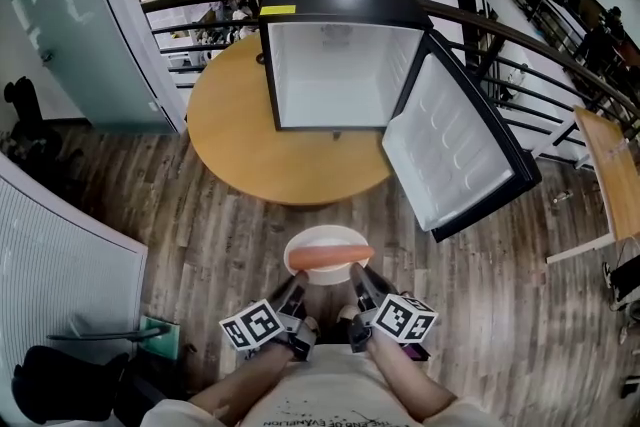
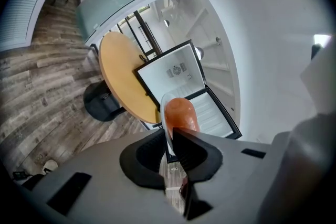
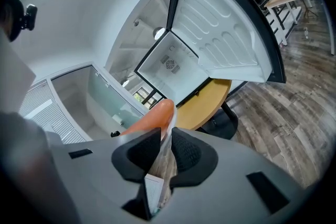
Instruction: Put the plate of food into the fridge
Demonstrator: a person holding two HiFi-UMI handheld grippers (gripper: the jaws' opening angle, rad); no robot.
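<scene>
Plank floor (image 1: 215, 250) before open fridge (image 1: 340, 75): plate (image 1: 325, 237), orange sausage (image 1: 330, 258) left-to-right, rim clamped by left gripper (image 1: 297, 285) and right gripper (image 1: 358, 279).

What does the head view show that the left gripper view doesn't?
Only the head view shows the right gripper and the whole white plate from above. Only the left gripper view shows the table's black base and, close up, the left gripper's jaws shut on the plate's rim. Both show the open fridge, round wooden table and orange food.
</scene>
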